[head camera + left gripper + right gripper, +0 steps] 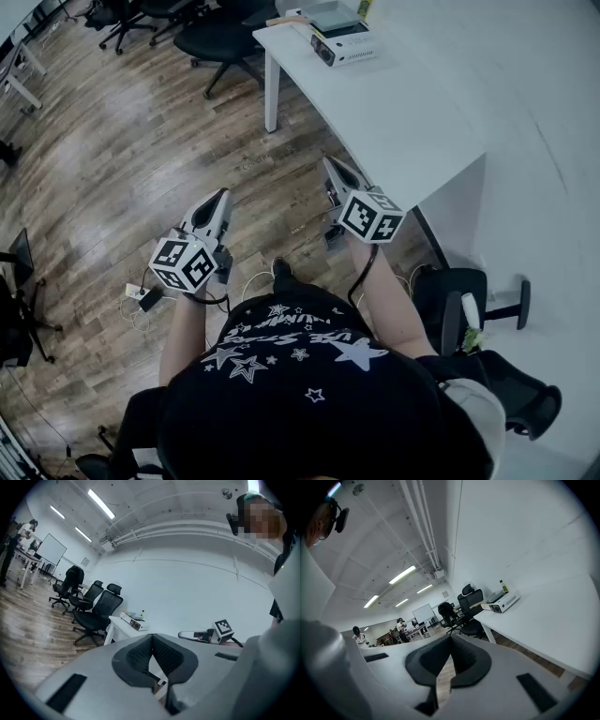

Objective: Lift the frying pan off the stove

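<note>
No frying pan and no stove show in any view. My left gripper (222, 195) is held in front of the person's body over the wooden floor, its jaws shut with nothing between them. My right gripper (330, 162) is beside it near the white table's (412, 103) front edge, also shut and empty. In the left gripper view the left gripper's (151, 637) dark pads meet, and the right gripper (206, 634) with its marker cube shows to the right. In the right gripper view the right gripper's (451, 637) pads touch too.
A white projector (342, 42) and a small bottle (504, 586) sit at the table's far end. Black office chairs (220, 37) stand beyond it, and another chair (469, 309) is at my right. A power strip with cables (141, 295) lies on the floor. People stand far off (401, 625).
</note>
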Demonstrator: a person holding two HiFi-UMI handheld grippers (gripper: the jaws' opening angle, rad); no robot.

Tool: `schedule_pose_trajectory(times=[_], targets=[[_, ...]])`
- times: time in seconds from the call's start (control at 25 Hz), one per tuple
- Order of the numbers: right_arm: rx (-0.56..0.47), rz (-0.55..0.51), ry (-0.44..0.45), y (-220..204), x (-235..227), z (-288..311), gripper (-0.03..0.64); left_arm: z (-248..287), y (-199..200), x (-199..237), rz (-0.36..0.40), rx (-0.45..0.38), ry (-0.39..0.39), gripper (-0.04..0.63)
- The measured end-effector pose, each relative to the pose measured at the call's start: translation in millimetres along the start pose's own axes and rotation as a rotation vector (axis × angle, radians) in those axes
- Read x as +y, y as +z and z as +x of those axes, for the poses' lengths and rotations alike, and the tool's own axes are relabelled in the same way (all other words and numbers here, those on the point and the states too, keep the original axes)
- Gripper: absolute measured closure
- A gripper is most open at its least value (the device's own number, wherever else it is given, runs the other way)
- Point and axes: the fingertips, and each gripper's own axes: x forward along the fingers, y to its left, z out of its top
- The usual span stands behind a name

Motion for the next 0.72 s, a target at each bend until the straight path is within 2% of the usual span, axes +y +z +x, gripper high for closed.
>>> schedule_pose_trajectory(times=[0.36, 0.72], targets=[[0.021, 0.002, 0.025, 0.8, -11.4, 0.9, 0.609, 13.8, -7.1, -6.3, -0.014, 0.001, 0.011, 0.588], [0.045, 0.008, 0.066, 13.7, -31.6, 36.1, 0.609, 46.9, -0.6, 6.7, -0.021, -0.001, 0.048, 0.588]])
